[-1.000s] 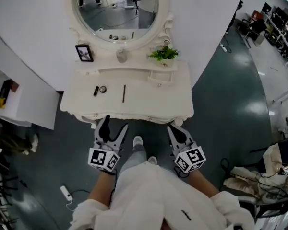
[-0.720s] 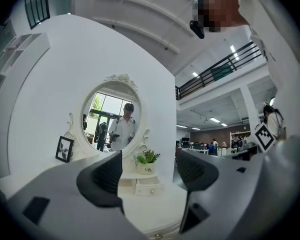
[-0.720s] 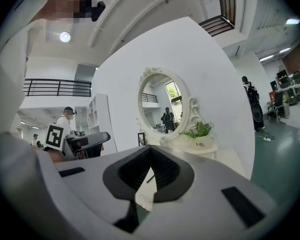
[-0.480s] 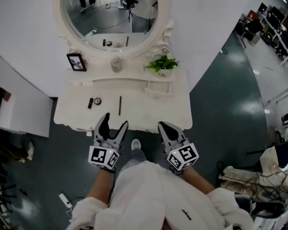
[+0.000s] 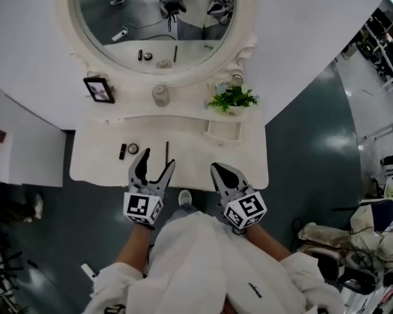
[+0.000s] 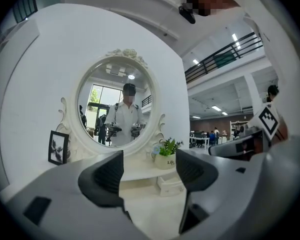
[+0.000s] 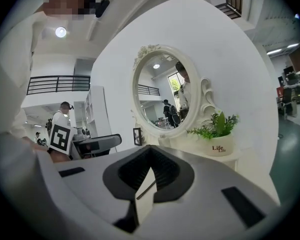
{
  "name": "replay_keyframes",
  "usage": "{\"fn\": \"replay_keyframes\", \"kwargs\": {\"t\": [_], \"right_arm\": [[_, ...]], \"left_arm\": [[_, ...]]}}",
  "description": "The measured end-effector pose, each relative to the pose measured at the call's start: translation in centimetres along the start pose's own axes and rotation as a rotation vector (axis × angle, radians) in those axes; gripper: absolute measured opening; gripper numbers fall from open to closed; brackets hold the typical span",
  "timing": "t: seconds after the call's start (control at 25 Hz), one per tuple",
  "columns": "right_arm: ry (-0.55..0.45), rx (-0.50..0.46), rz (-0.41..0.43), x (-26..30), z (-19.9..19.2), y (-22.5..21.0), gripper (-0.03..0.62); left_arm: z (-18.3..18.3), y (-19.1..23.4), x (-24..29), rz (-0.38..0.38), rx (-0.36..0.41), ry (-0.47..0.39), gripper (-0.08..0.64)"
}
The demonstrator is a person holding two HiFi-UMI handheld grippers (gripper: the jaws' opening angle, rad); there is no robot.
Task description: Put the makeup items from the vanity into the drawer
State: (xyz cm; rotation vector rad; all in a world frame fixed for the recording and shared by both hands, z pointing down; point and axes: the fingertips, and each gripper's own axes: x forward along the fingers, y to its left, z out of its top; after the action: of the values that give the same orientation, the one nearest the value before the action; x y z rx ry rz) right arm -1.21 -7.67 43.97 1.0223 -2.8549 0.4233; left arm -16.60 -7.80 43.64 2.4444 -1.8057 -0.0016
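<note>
- Makeup items lay on the L half of the vanity (image 5: 98, 169) top: black tube (image 5: 122, 151), round compact (image 5: 133, 149) just beside it, thin dark pencil (image 5: 167, 154) further R. All three were apart from both grippers.
- Small drawer (image 5: 223, 129) sat on the raised rear shelf, R side, front flush w/ its box.
- Left gripper (image 5: 154, 163): jaws wide apart, nothing btwn them; in head view it was over the vanity's front edge, btwn compact and pencil. Height above the top could not be told.
- Right gripper (image 5: 217, 169): jaws closed tip to tip, holding nothing; at the front edge, R of centre. Pencil showed through the slit below the tips in right gripper view.
- Writing: potted plant (image 7: 216, 134) pot read "Life" in right gripper view. Each gripper's cube carried b/w square markers, no text.
- Rear shelf also held a picture frame (image 5: 98, 89) at L and a small jar (image 5: 160, 95) at centre.
- Oval mirror (image 5: 150, 12) reflected the person and both grippers.
</note>
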Motion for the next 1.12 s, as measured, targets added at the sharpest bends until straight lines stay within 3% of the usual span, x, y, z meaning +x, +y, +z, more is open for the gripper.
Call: {"fn": "replay_keyframes", "kwargs": {"t": [0.44,0.88,1.12], "right_arm": [[0.096,0.053,-0.008,8.0,-2.8,-2.2,0.017],[0.248,0.118,0.015,12.3,-9.0,-2.5,0.017],[0.316,0.158,0.076,13.3,-12.0,-2.4,0.017]], "left_arm": [[-4.4,4.5,6.1,-0.037,-0.048,0.123,0.321],[-11.9,6.5,7.6,0.042,-0.064,0.375,0.287],[-16.4,5.4,7.1,0.055,-0.105,0.49,0.273]]}}
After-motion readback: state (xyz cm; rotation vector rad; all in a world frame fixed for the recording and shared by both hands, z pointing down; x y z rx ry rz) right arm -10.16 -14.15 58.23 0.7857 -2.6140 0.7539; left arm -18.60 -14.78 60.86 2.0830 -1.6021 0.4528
